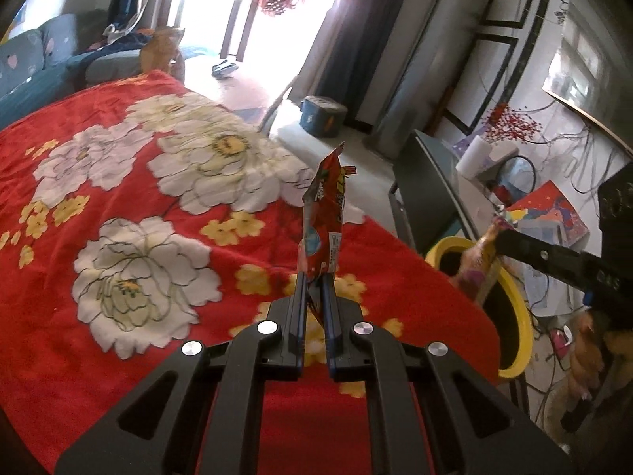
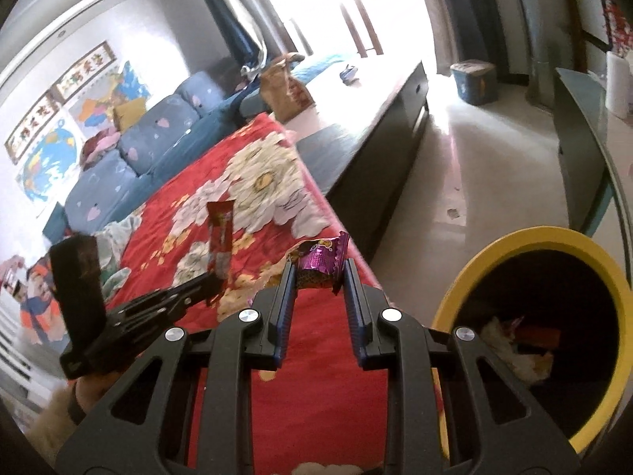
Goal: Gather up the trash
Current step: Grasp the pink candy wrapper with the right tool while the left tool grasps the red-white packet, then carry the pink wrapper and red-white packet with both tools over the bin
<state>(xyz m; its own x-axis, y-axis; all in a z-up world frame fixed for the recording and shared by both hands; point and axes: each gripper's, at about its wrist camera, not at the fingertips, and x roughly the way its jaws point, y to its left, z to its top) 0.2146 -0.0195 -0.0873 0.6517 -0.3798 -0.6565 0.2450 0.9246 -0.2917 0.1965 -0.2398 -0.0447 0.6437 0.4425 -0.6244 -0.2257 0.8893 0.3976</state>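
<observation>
Item one, far left: blue fabric sofa with heart-print cushions [image 2: 150, 138], against the wall, not part of the job. Item two: red blanket with large white and yellow flowers [image 1: 118, 182], spread over a low bed or platform; the pictures show no loose litter on it. Item three: left gripper [image 1: 314, 277], jaws nearly together and clamped on the bottom edge of a long red printed plastic snack wrapper [image 1: 326, 213], which stands upright above the blanket. Judged very light, thin, limp and slick; the hold low on one end lets the top flop, so a pinch on a flat seam suits it best. Item four: right gripper [image 2: 319, 277], jaws set wider, pinching a crumpled purple foil candy wrapper [image 2: 321, 262] between the pads over the blanket's edge. Judged weightless and crinkly, springy once released; it should drop freely. Item five, far right: round black bin with a yellow rim [image 2: 530, 237], on the pale floor just beside the bed, with pale and red scraps already inside. Both wrappers are held near it but neither appears to be over the opening yet.
</observation>
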